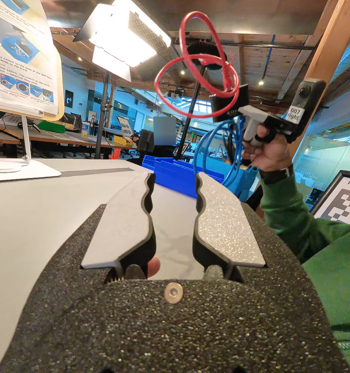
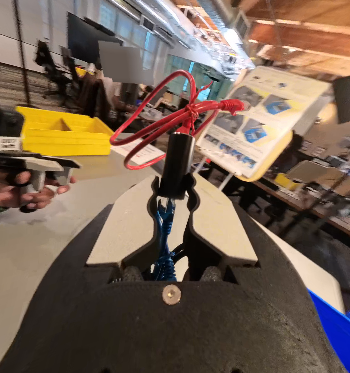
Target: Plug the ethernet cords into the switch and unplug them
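Note:
My right gripper (image 2: 175, 182) is shut on a small black switch (image 2: 178, 159) and holds it in the air above the table. A looped red ethernet cord (image 2: 149, 129) is plugged into the switch's far side, and its free plug (image 2: 234, 106) sticks out to the right. Blue ethernet cords (image 2: 167, 224) are plugged into the near side and hang between the fingers. My left gripper (image 1: 175, 180) is open and empty over the grey table (image 1: 49, 212). In the left wrist view the right gripper (image 1: 237, 110) holds the switch (image 1: 226, 103) high, with the red cord (image 1: 196, 66) above and the blue cords (image 1: 212, 153) below.
A blue bin (image 1: 176, 177) stands just beyond my left gripper. A yellow bin (image 2: 65, 135) sits on the table's far side. An instruction board on a white stand (image 1: 22, 60) is at the left. A framed marker card (image 1: 343, 201) stands at the right.

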Tool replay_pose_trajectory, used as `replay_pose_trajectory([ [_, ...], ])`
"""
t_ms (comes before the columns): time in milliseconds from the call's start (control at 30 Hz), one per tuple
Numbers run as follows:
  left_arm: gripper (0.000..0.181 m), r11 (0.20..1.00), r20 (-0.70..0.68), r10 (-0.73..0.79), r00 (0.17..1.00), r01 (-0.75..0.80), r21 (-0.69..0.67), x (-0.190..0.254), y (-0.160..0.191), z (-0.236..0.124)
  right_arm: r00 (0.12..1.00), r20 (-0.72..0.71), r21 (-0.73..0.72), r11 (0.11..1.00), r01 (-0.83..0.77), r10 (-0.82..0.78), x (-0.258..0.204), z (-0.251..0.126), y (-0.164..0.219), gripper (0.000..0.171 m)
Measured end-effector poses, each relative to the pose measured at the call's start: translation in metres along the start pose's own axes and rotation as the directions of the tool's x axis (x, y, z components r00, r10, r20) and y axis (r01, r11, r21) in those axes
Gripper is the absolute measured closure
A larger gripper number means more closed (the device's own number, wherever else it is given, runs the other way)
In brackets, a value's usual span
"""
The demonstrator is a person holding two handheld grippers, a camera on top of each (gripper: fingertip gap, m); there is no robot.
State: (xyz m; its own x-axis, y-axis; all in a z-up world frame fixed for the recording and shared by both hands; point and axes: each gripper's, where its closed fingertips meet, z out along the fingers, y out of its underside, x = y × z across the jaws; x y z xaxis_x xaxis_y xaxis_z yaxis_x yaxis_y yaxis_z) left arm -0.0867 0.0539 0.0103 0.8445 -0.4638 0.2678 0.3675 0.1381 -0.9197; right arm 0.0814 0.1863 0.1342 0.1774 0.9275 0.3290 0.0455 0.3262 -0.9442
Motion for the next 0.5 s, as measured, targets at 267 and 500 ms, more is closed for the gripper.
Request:
replay_pose_trajectory([
  [267, 0.142, 1.0, 0.006, 0.013, 1.0, -0.013, -0.022, 0.001, 0.005, 0.002, 0.974, -0.204, -0.197, 0.971, -0.138, 0.097, 0.146, -0.09, 0.014, 0.145],
  [500, 0.143, 0.999, 0.016, 0.012, 1.0, -0.012, -0.03, 0.0, 0.007, 0.003, 0.878, -0.249, -0.364, 0.801, -0.476, 0.409, 0.239, -0.113, 0.133, 0.144],
])
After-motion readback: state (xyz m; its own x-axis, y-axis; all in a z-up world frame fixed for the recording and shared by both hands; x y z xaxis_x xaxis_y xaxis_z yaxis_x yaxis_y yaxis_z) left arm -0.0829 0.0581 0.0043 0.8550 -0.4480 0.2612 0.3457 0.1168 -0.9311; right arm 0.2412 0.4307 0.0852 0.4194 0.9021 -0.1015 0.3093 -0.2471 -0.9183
